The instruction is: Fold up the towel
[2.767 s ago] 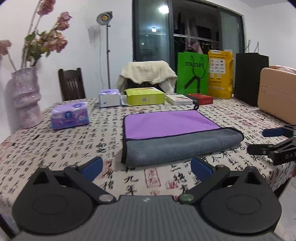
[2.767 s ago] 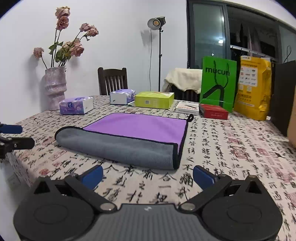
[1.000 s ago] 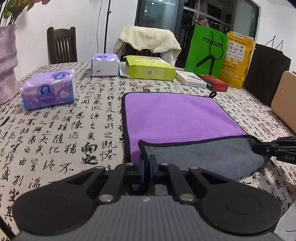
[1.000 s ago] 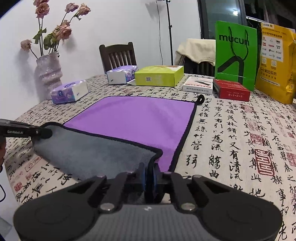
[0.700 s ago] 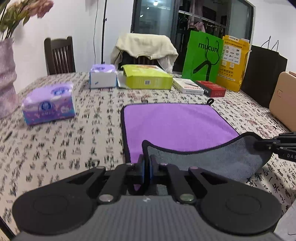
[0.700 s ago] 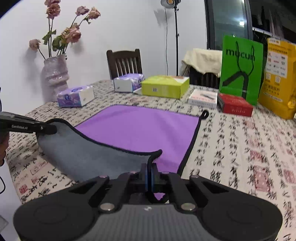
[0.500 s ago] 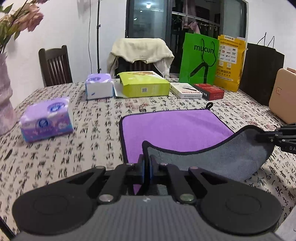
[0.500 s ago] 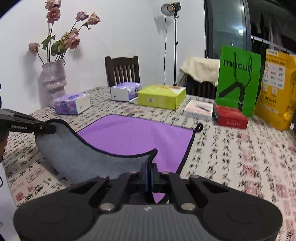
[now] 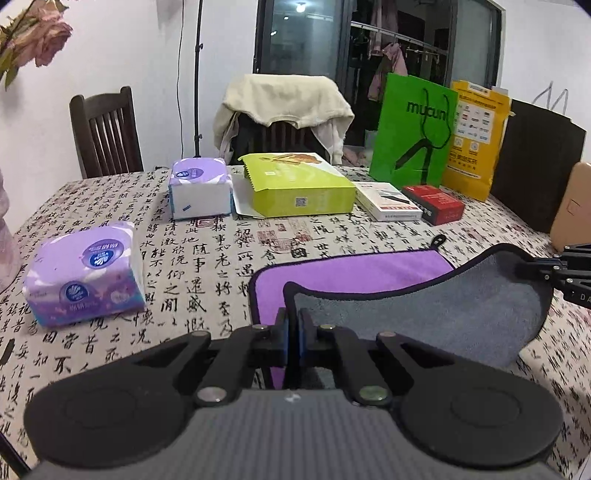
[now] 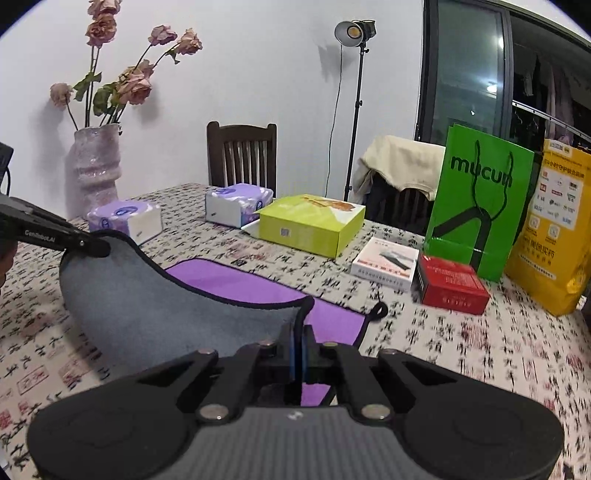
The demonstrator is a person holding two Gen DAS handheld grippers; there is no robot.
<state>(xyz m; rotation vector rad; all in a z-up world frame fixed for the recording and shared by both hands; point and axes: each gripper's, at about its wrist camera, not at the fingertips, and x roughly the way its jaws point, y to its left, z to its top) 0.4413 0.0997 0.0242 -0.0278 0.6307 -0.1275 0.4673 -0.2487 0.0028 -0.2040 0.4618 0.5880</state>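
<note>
One towel point(image 9: 436, 317), purple on top, grey under. Two grippers: left gripper point(image 9: 291, 332) & right gripper point(image 10: 298, 345) each pinch a near corner tight, held up level off the table point(image 9: 207, 258). Far half lies flat ahead of them. Beyond: 2 tissue packs, 3 boxes, 2 bags.

Indoor artificial light, moderately bright; lit studio lamp point(image 10: 355, 32) throws its shadow on the wall just left; tablecloth point(image 10: 461, 343) motion-blurred; fisheye bending, dark vignette at corners
</note>
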